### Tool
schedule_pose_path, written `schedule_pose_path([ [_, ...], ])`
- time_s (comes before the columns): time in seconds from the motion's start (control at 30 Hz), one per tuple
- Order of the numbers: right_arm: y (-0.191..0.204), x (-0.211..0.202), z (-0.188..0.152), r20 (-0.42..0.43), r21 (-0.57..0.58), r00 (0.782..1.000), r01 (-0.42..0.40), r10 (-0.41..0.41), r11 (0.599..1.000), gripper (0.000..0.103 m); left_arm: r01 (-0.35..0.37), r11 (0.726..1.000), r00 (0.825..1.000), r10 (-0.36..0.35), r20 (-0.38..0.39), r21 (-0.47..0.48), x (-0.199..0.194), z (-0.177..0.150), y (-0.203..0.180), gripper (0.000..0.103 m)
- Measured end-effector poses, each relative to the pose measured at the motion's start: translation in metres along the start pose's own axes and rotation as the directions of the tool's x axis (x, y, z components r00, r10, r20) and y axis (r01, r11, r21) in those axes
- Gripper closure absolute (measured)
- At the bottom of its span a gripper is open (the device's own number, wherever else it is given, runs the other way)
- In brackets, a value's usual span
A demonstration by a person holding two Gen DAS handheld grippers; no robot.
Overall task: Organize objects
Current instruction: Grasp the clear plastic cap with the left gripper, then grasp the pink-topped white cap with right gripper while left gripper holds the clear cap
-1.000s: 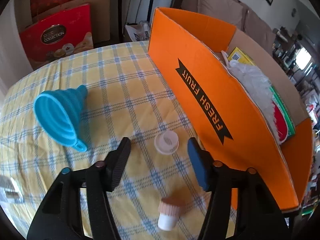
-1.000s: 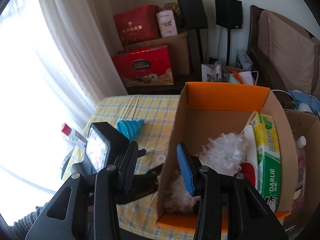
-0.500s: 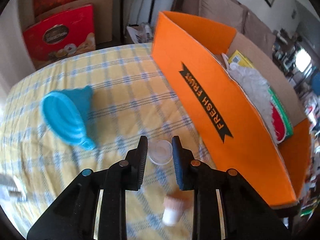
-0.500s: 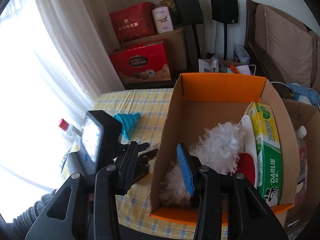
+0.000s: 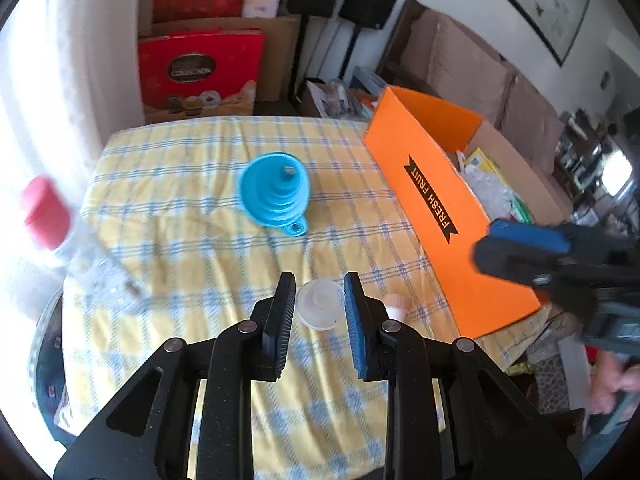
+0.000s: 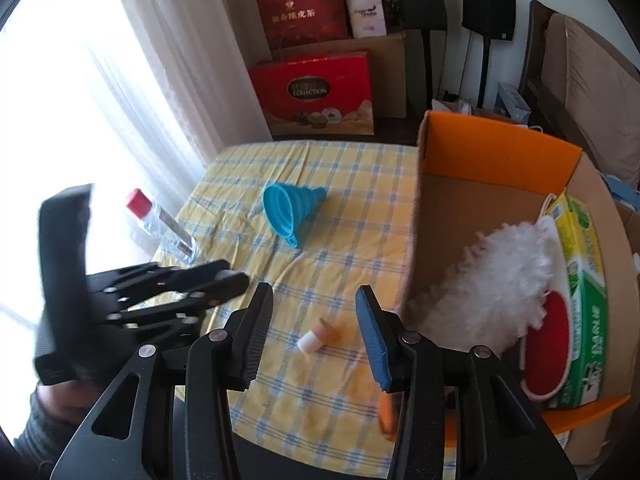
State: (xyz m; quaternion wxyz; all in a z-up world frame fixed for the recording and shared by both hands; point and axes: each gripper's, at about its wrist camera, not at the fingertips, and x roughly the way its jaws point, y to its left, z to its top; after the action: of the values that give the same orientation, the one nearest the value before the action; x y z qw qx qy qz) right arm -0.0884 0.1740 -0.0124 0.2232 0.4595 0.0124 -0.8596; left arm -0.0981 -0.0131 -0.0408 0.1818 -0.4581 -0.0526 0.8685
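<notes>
The left gripper (image 5: 320, 308) pinched a small clear cup (image 5: 320, 310) between its pads, which had just been closing on it; the cup hung above the checked cloth (image 5: 192, 248), clear of the table. Past the gripper's right finger a small white bottle with a tan cap (image 5: 394, 306) peeked out on the cloth. A blue funnel (image 5: 278, 196) lay on its side farther back near the middle of the table, and a clear bottle with a red cap (image 5: 60, 236) stood blurred at the left edge. The orange box (image 5: 440, 216), lettered FRESH FRUIT, stood along the right side of the table. In the right wrist view the right gripper (image 6: 314, 320) hung over the cloth with its jaws spread and nothing between the pads; the small white bottle (image 6: 316, 338) lay on its side on the cloth below the gap. The left gripper (image 6: 192, 284) showed blurred at the left of that view. Inside the box (image 6: 496, 148) lay a white duster (image 6: 492, 280), a green carton (image 6: 584, 296) and a red round piece (image 6: 548, 336) against it.
</notes>
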Motion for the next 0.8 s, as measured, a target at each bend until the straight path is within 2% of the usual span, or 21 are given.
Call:
schedule_pose_path([
  [0.17,0.018,0.016,-0.012,0.024,-0.005,0.998,0.057,-0.057,0.998,0.059,-0.015,0.999,0.999,0.016,0.035,-0.041,-0.025,-0.01,0.016,0.08],
  [0.4,0.036,0.037,-0.029,0.02,0.023,0.997,0.079,-0.08,0.997,0.056,-0.046,0.997,0.998,0.049,0.046,-0.063,-0.038,-0.022,0.026,0.08],
  [0.8,0.029,0.069,-0.052,0.005,0.148,0.988,0.154,-0.157,0.977,0.056,-0.028,0.996,0.998,0.033,0.052,-0.089,-0.042,-0.039,0.032,0.08],
])
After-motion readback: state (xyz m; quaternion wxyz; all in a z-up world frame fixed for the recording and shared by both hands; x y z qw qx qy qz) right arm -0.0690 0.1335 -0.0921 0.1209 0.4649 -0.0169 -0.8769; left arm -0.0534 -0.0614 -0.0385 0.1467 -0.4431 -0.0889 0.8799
